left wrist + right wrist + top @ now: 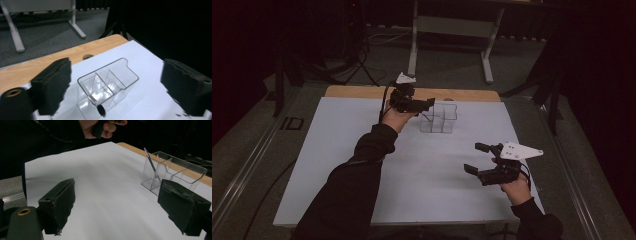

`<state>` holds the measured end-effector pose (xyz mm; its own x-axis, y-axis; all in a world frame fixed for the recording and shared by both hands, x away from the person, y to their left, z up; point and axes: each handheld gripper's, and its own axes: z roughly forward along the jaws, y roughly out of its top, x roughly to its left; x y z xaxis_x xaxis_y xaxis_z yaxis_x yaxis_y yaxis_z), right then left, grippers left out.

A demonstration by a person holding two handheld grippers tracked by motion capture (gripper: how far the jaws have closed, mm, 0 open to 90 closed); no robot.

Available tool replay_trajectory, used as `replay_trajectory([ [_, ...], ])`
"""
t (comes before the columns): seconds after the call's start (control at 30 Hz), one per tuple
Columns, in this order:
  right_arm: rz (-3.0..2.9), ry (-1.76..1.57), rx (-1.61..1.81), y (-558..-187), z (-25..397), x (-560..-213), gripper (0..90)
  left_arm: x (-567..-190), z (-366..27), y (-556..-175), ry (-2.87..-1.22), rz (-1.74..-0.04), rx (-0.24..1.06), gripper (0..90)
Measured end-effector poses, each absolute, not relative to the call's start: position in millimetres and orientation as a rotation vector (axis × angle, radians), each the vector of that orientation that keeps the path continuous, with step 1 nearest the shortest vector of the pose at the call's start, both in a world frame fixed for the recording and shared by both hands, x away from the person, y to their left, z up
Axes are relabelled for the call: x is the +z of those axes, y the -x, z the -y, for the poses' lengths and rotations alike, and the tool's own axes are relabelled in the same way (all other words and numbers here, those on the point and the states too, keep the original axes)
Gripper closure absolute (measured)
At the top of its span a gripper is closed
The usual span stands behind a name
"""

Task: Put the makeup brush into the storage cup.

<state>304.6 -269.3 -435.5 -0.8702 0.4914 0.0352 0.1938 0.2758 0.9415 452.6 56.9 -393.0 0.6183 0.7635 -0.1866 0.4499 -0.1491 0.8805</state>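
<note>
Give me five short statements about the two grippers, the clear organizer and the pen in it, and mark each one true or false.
1. The left gripper is open, with nothing between its jaws. True.
2. The right gripper is shut on the clear organizer. False: it is open and hangs over the white sheet, apart from the organizer.
3. A thin pen stands tilted in one compartment of the organizer. True.
4. The organizer lies tipped on its side. False: it stands upright with its open top up.
5. The organizer sits on the bare wooden strip. False: it stands on the white sheet, near that strip.
</note>
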Motion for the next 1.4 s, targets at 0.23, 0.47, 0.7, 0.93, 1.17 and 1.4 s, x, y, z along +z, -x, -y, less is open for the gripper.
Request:
replay_trajectory([
  [0.23,-2.274,-0.647,1.627,-305,271,-436,14.2,-388,-65,-433,-1.769,-0.869,0.298,0.2],
  [0.47,-2.276,-0.652,1.615,-306,272,-437,14.3,-384,-79,-407,-1.791,-0.800,0.312,0.2],
  [0.7,-2.278,-0.653,1.600,-306,270,-438,14.3,-379,-97,-383,-1.772,-0.751,0.328,0.2],
  [0.93,-2.282,-0.647,1.597,-306,269,-439,14.3,-382,-117,-354,-1.783,-0.695,0.341,0.2],
  [1.17,-2.288,-0.653,1.601,-307,268,-440,14.3,-389,-132,-333,-1.779,-0.697,0.338,0.2],
  [1.4,-2.282,-0.651,1.603,-307,269,-439,14.3,-398,-137,-314,-1.796,-0.672,0.346,0.3],
])
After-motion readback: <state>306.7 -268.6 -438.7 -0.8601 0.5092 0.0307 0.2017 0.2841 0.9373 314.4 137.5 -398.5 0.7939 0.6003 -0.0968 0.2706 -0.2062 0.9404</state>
